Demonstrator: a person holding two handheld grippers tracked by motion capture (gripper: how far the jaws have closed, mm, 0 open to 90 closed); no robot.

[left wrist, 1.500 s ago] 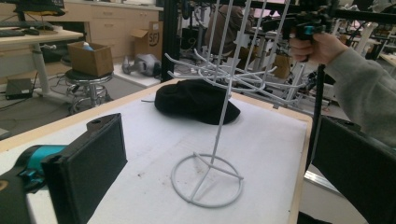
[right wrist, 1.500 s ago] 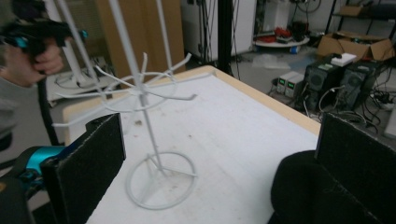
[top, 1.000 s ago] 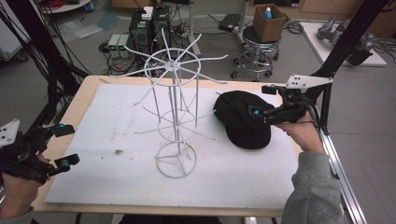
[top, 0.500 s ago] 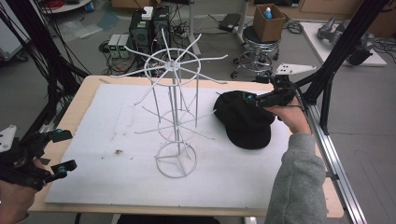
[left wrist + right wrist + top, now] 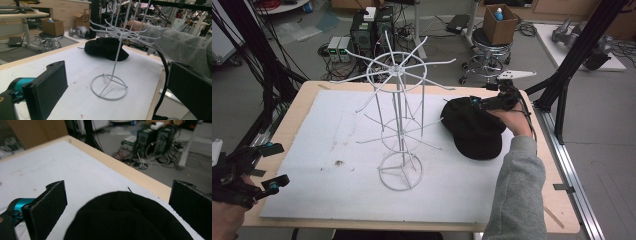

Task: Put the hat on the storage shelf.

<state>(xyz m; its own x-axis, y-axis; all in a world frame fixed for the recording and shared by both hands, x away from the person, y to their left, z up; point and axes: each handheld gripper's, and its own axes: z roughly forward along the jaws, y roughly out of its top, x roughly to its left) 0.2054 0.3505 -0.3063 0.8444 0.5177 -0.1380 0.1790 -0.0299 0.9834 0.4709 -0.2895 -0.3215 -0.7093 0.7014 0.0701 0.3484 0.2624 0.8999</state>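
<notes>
Both tongs stand wide apart at the jaws with nothing held between them. Left tongs point(image 5: 267, 167) hover at the near left corner of the surface point(image 5: 307, 105), gripped by a hand at the bottom edge of the high view; their own view looks across the white mat point(image 5: 75, 67) toward the wire rack's ring base point(image 5: 109, 86) and the cap point(image 5: 106, 48) beyond it. Right tongs point(image 5: 479, 102) sit at the far right of the surface, over the back edge of the black cap point(image 5: 474, 130), with the person's hand point(image 5: 512, 120) and grey sleeve point(image 5: 514, 195) reaching in from the near side. In the right gripper view the cap's rounded black crown point(image 5: 125, 220) rises between the two spread jaws, though whether either pad touches the fabric I cannot tell.

White wire rack point(image 5: 398, 120) stands upright near the middle of the mat point(image 5: 337, 190), a round base ring at the bottom, a central post, and a spoked wheel of hooks at the top. The cap lies flat on the mat just to the right of the rack, apart from its base.

Beyond the far edge of the surface, on the floor, are a stool carrying a cardboard box point(image 5: 499, 22) and some computer towers point(image 5: 372, 30) among loose cables.
</notes>
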